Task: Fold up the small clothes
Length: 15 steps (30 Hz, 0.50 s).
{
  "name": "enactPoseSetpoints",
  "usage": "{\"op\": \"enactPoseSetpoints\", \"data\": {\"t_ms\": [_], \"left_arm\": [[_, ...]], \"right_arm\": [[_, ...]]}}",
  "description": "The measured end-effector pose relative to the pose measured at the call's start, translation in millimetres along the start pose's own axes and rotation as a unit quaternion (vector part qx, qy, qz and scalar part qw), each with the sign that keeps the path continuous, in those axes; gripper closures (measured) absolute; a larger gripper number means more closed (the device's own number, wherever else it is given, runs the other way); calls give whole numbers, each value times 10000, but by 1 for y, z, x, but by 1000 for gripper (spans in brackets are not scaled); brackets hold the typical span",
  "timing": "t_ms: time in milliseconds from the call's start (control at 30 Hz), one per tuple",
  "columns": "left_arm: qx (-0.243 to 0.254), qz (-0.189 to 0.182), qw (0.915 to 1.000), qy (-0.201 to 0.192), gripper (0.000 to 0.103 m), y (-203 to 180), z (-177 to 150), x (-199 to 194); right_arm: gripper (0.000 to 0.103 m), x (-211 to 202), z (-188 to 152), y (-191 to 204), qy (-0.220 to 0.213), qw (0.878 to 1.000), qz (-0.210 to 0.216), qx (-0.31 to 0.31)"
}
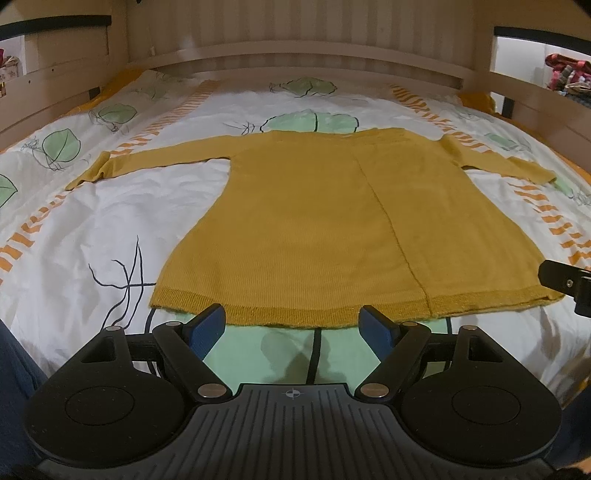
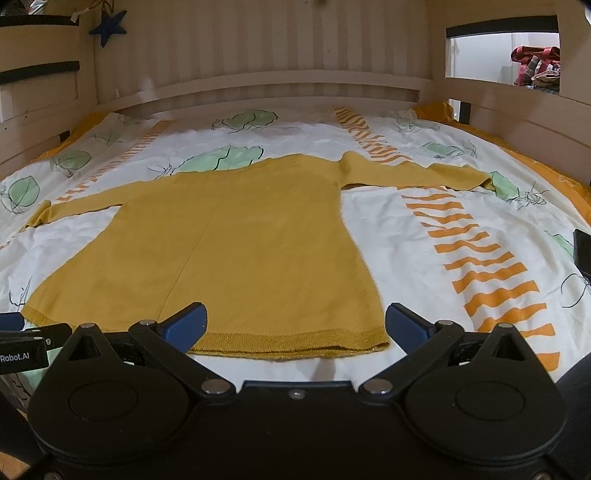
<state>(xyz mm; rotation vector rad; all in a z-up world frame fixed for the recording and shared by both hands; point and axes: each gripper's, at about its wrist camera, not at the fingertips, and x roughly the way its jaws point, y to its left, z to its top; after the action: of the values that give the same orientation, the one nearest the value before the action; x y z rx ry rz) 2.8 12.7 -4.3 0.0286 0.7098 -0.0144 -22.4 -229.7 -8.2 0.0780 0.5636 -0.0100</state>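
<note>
A mustard-yellow knitted sweater (image 1: 332, 221) lies flat on the bed, hem toward me and both sleeves spread out to the sides. It also shows in the right wrist view (image 2: 229, 251). My left gripper (image 1: 293, 326) is open and empty, its blue pads just short of the hem near its middle. My right gripper (image 2: 295, 323) is open and empty, over the hem's right part, with the right corner of the hem (image 2: 380, 341) between its pads. The right gripper's edge shows at the right of the left wrist view (image 1: 569, 284).
The bed cover (image 1: 92, 229) is white with green leaves and orange stripes. A pale wooden headboard (image 1: 295, 55) and side rails (image 2: 517, 122) enclose the bed. Bags (image 2: 535, 64) sit beyond the right rail. A blue star (image 2: 109, 27) hangs at the upper left.
</note>
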Motion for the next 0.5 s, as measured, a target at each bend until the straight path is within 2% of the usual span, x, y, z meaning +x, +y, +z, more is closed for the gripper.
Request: {"op": "enactPoseSetpoints", "data": {"t_ms": [500], "left_arm": [[-41,-22,10000,25,24,1,0,1]], "right_arm": [[1,2,-1,2,23,10000,-1,-11]]}}
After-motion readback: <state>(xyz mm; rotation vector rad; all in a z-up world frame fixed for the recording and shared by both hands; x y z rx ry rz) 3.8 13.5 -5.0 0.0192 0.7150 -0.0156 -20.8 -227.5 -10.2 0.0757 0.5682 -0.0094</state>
